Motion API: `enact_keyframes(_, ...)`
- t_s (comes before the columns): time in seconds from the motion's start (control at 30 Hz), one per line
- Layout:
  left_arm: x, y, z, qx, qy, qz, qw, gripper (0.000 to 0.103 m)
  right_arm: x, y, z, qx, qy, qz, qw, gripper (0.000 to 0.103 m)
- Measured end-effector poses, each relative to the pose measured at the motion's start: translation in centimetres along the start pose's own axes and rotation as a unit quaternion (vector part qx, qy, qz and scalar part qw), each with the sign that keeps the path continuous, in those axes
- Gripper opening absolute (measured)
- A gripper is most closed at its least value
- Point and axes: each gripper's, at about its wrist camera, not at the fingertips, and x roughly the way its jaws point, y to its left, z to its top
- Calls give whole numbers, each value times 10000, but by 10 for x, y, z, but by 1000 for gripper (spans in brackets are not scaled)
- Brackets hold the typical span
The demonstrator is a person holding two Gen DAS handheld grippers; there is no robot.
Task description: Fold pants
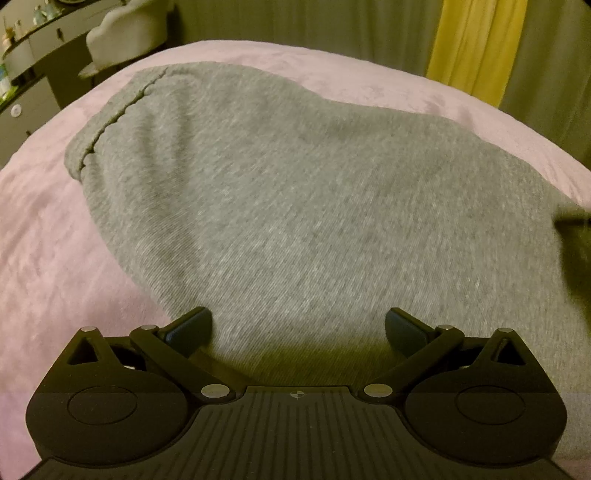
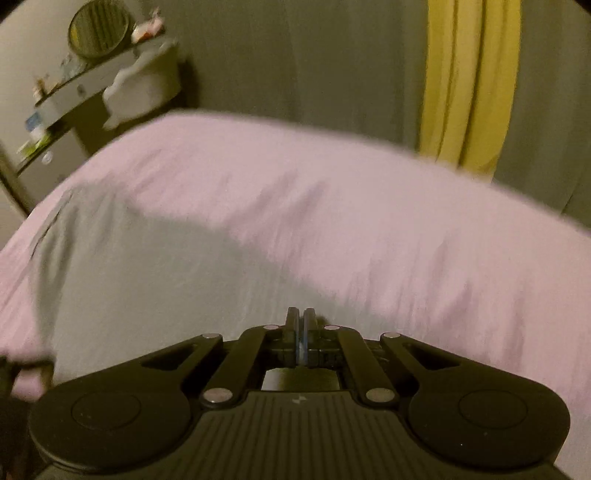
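Note:
Grey knit pants (image 1: 277,184) lie spread on a pink bedsheet (image 1: 48,240), with the stitched waistband at the far left. My left gripper (image 1: 297,321) hovers low over the near part of the pants, fingers wide apart and nothing between them. In the blurred right wrist view my right gripper (image 2: 301,314) is shut. Its tips sit right on the pants' (image 2: 147,277) right edge, where the grey cloth meets the sheet (image 2: 388,221), and seem to pinch that edge. In the left wrist view, a dark blur at the far right is the right gripper (image 1: 574,240), and the cloth rises toward it.
A yellow curtain (image 1: 476,44) hangs behind the bed against a grey wall. At the far left stand a pale padded chair (image 1: 125,33) and a dresser with shelves (image 1: 29,55) holding small items. The bed's far edge curves across the background.

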Motion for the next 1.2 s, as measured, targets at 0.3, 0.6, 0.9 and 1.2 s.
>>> enact_keyframes(0.3,1,0,2,27,43,-12,10000,103,-88,-94,-77,2263,-1161,-1085,9610,56)
enact_keyframes(0.6,3,-1,4,74,76,2,9999,103,-174,-185,-228,2990,-126,-3218,8983,77)
enact_keyframes(0.9,4,-3,6,158,121,90,9998,103,-292,-243,-362,5982,-1638,-2479,7442,69)
enact_keyframes(1.2,4,-3,6,186,128,109,9997,103,-274,-248,-381,6387,-1990,-1780,7216,35)
